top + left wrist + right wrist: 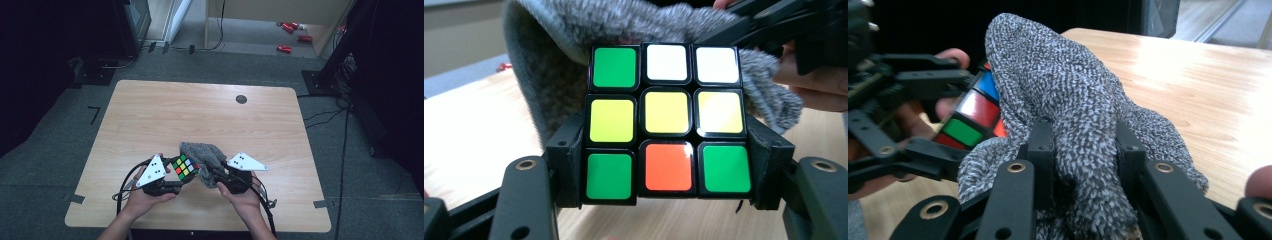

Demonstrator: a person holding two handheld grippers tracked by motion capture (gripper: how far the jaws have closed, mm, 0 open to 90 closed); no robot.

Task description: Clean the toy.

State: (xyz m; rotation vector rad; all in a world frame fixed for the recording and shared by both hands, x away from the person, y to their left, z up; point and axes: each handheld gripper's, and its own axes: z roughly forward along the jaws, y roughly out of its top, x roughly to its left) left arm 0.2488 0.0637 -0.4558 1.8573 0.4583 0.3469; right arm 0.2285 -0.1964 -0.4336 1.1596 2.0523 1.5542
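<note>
Cube (666, 125) pinched between left gripper's (666, 172) jaws near table's (200, 110) near edge; right gripper (1083, 165) pinches grey cloth (1068, 95), draped against cube's right side

two bare forearms enter from the bottom edge of the high view, no sleeves showing. the left hand (145, 197) and right hand (243, 196) each carry a black gripper. the left gripper (172, 176), at lower centre-left, wears a pale grey three-cornered plate with small dark dots; the right gripper (214, 172), at lower centre-right, wears a matching one. thin black cables trail from both toward the bottom edge. in the gripper views, flat black linkage arms rise from the bottom corners, pinned with brass-coloured ringed rivets, ending in blocky black jaws.
</note>
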